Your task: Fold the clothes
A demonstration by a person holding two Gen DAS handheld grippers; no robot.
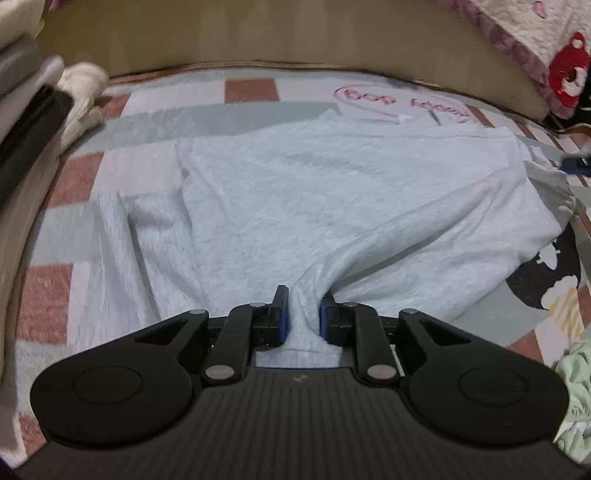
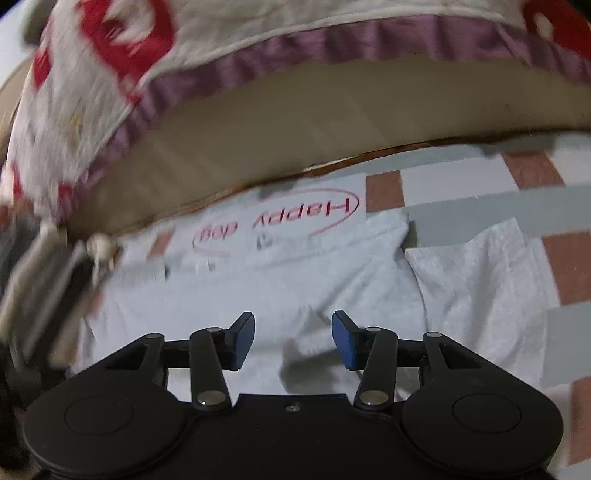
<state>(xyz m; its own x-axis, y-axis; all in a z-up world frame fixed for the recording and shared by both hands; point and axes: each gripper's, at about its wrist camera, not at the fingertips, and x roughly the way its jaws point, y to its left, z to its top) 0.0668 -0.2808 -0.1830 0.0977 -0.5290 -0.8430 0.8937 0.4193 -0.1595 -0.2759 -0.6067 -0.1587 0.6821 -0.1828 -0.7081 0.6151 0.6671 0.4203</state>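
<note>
A pale grey garment (image 1: 295, 206) lies spread on a checked bed sheet (image 1: 251, 90). My left gripper (image 1: 303, 314) is shut on a bunched fold of the garment's near edge, and the cloth pulls into creases toward the pads. In the right wrist view the same garment (image 2: 480, 280) lies below my right gripper (image 2: 293, 338), which is open and empty just above the cloth. The right gripper's blue tip (image 1: 574, 162) shows at the far right edge of the left wrist view.
A beige headboard (image 1: 258, 33) runs along the far side. A quilt with red bears (image 2: 110, 66) hangs over it. Stacked clothes (image 1: 33, 85) sit at the far left. A green garment (image 1: 576, 384) lies near right. The sheet carries a "Happy dog" print (image 2: 280, 218).
</note>
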